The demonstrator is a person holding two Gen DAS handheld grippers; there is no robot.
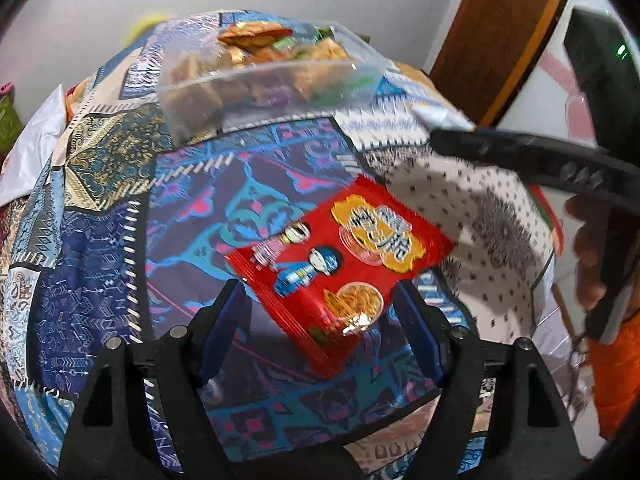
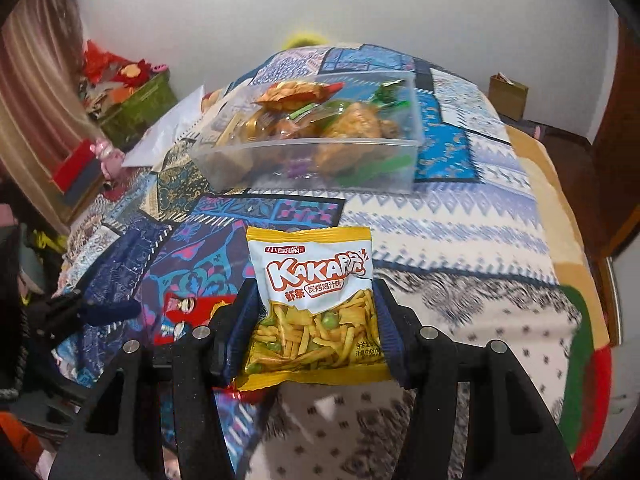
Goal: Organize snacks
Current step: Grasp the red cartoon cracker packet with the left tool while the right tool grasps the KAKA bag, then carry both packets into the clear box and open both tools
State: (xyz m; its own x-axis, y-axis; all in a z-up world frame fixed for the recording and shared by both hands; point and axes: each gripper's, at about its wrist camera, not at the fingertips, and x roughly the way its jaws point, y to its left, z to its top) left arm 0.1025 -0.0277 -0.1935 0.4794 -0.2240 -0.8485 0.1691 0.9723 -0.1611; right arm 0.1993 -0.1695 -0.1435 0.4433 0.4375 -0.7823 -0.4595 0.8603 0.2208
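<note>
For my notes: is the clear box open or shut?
Open: the clear box has no lid on it, and snack packets rise above its rim.

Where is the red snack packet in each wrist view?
Left wrist: red snack packet sits low centre, between the left gripper fingers.
Right wrist: only a strip of it shows at lower left, behind the right gripper's finger.
Shared landmark: clear snack box on the patchwork cloth.

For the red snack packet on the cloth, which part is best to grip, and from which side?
The red snack packet lies flat and skewed between the open fingers of the left hand-held gripper. Probably best to come from above and close across its narrow width near the lower corner, where the fingers already flank it.
</note>
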